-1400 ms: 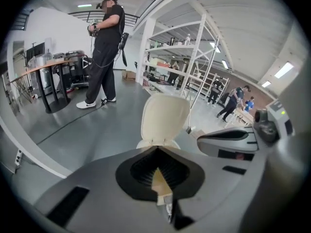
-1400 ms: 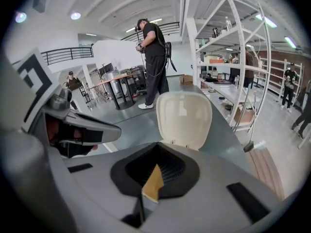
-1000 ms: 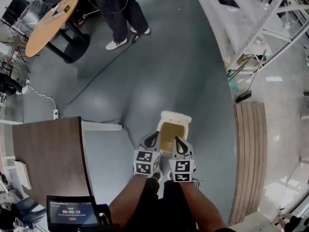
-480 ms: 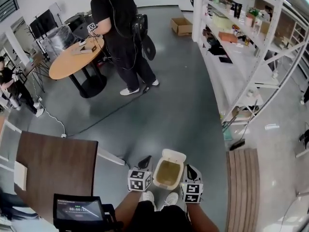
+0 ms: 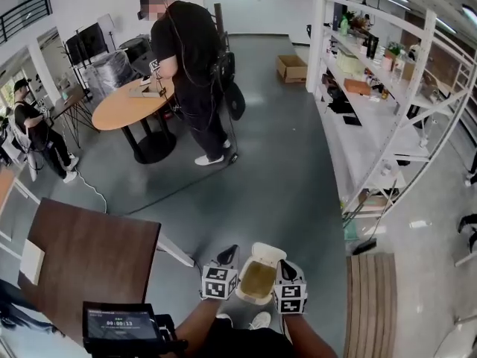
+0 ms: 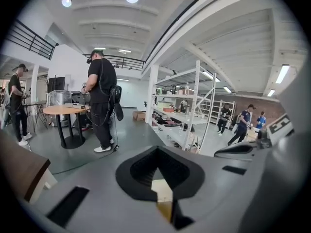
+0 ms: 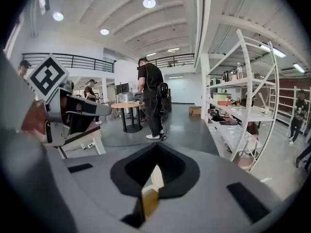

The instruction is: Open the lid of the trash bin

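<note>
Two grippers hang low over a grey floor, one at each side of a small trash bin [image 5: 258, 278].

At the near left, the head view takes in a brown desk [image 5: 89, 256] and a dark screen [image 5: 119, 327] at its near edge. Neither gripper view shows the screen. Further off on the left, a person in black [image 5: 186, 58] stands at a round desk [image 5: 130, 103].

The left gripper [image 5: 228, 253] sits just left of the bin. In its own view the left gripper [image 6: 158, 154] has its jaws drawn together with nothing clamped between them. Only a thin slit lies open, and a cream and yellow sliver of the bin [image 6: 163, 193] shows through it.

The head view alone gives the whole bin. It stands on the floor between the two grippers, and its cream lid [image 5: 272, 253] is swung up at the far side, so the yellowish inside is bare.

The right gripper [image 5: 286, 268] is just right of the bin. From its own view the right gripper [image 7: 156, 152] is likewise closed and empty, with the same sliver of bin [image 7: 153, 183] in its slit. That view also catches the left gripper's marker cube [image 7: 48, 76] at its left edge.

White shelves [image 5: 373, 88] run along the right. The left gripper view shows more people [image 6: 243, 123] beyond the shelves, whom the head view does not show.
</note>
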### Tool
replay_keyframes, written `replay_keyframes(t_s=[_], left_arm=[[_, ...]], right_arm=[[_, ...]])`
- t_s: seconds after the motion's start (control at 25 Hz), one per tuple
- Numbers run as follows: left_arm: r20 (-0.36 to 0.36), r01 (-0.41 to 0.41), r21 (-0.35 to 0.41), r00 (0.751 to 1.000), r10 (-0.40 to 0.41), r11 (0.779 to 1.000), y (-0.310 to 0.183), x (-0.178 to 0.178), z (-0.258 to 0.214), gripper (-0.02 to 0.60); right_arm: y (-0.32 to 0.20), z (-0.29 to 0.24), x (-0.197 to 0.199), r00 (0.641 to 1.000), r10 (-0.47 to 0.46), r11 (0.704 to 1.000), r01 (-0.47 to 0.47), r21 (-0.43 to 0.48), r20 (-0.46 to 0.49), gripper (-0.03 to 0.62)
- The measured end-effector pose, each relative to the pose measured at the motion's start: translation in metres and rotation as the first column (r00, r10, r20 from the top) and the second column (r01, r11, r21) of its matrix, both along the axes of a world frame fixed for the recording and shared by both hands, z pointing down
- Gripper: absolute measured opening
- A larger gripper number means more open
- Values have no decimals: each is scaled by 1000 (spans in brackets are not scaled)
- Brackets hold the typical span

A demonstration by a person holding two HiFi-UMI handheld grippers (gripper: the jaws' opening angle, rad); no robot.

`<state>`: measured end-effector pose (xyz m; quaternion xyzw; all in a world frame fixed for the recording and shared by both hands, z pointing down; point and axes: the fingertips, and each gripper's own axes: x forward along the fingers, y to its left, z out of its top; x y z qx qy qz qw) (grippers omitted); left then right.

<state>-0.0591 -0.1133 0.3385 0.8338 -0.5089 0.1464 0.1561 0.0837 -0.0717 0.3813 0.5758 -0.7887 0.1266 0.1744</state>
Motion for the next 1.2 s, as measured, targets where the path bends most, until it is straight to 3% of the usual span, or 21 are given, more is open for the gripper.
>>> replay_keyframes(t_s=[0.2,0.44,0.84,1.0,1.2], left_arm=[[-20,-35,29,999,35,999,15,-4,-14,0],[-47,-50,5,998,50,999,38,-36,-13,0],[-38,-74,-21,997,73,997,132,-113,-4,0],[-44,-65,1,997,65,998,163,-129,-6,0],[-39,-83,-30,996,81,996,199,-139,4,0]], right_arm=[[6,-8,-25,999,-37,999,36,-19,-9,0],[17,-41,-58,1000,12,997,-12,76,6,0],[105,-34,-148,999,-46,998,46,32,-15,0],[137,-35,-163,999,-42,998,43,41,-23,0],[179,-36,-174,999,-23,999,24,47,-24,0]])
